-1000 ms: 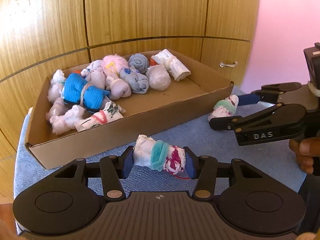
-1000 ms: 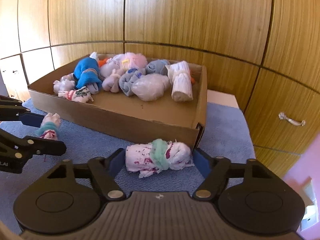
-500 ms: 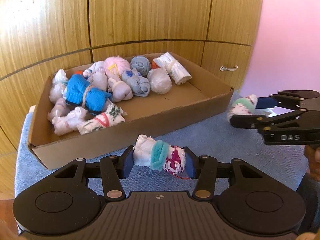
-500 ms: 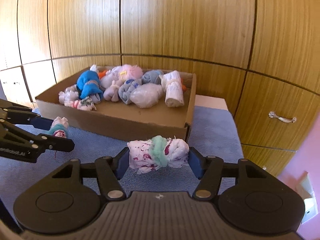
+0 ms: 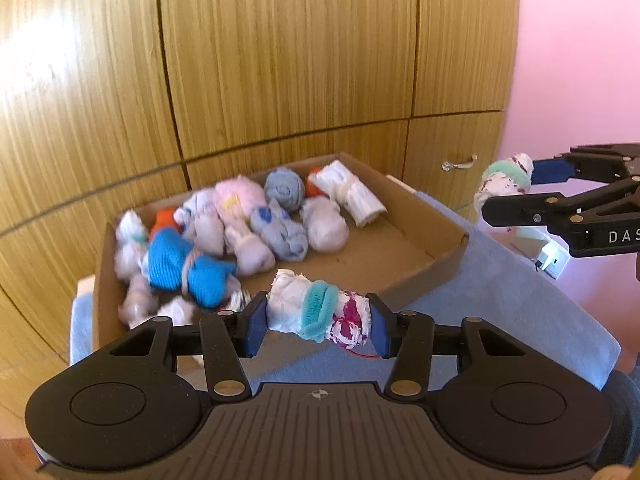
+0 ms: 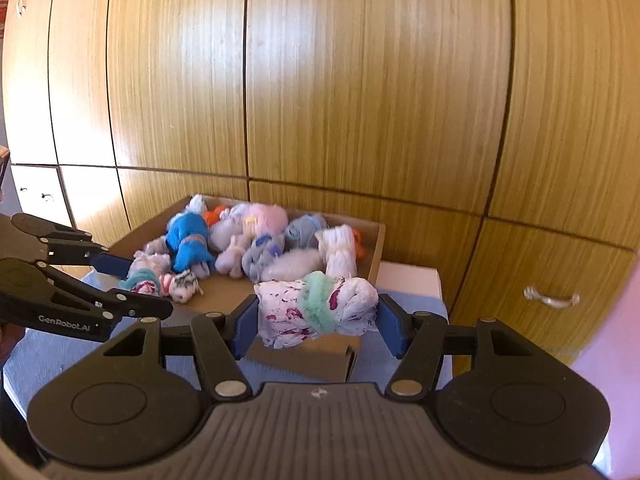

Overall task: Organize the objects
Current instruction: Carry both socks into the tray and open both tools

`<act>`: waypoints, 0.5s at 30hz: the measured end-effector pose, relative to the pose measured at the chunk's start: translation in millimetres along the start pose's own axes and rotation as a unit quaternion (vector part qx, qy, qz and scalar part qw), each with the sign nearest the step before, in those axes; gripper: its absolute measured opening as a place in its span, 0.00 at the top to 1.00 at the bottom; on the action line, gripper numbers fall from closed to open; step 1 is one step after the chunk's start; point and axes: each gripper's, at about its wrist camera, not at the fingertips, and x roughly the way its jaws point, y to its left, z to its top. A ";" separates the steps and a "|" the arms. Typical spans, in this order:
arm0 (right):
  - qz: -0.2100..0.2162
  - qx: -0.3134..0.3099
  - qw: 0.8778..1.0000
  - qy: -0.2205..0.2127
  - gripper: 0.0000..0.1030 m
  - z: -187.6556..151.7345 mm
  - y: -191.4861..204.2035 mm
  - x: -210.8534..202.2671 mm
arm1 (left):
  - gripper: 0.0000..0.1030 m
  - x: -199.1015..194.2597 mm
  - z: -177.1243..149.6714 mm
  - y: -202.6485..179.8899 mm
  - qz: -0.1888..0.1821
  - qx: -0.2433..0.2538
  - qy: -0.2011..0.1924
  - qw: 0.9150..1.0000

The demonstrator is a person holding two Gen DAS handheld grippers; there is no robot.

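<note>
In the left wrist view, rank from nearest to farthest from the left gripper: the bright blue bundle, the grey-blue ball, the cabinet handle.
From the left gripper, which is clamped on a white and magenta bundle:
1. Bright blue bundle, front left in the cardboard box.
2. Grey-blue ball, at the back of the box.
3. Cabinet handle, on the wooden cabinet beyond the box, to the right.

Bright daylight; glare on cabinets [image 5: 36, 64]; motion blur; fisheye bending.
</note>
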 end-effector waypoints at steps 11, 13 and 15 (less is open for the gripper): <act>0.019 -0.030 0.999 0.006 0.44 34.5 0.2 24.9 | 0.45 20.0 35.3 4.7 -0.001 0.019 -0.003 1.000; 0.024 -0.030 0.999 0.011 0.43 37.8 0.1 31.2 | 0.45 25.6 37.0 7.2 -0.002 0.017 0.002 1.000; 0.027 -0.032 0.999 0.017 0.43 39.1 0.3 38.5 | 0.45 32.5 38.4 10.6 -0.005 0.011 0.010 1.000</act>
